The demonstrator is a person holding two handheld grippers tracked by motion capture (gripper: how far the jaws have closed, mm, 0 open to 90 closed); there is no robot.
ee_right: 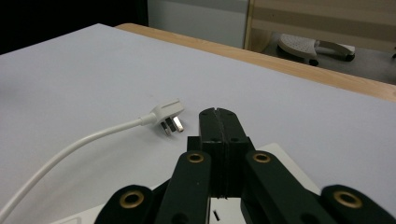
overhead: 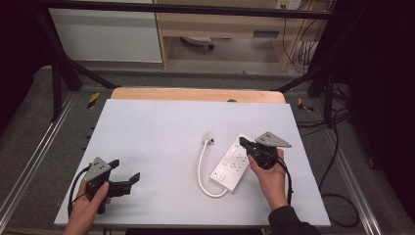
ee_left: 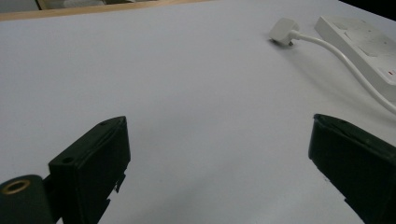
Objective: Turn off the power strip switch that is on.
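Left gripper (overhead: 123, 182): lying wide open, holding nothing, lower left.
Right gripper (overhead: 243, 142): jaws pressed together, empty, hovering over power strip (overhead: 234, 162).
Advice: plug (overhead: 209, 138) probably needing opened jaws first.

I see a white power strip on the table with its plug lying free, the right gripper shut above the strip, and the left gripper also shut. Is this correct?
Not quite: the left gripper is open. The left gripper view shows its jaws wide apart over bare table. The rest holds: the white power strip lies on the table, its plug lies free, and the right gripper is shut above the strip.
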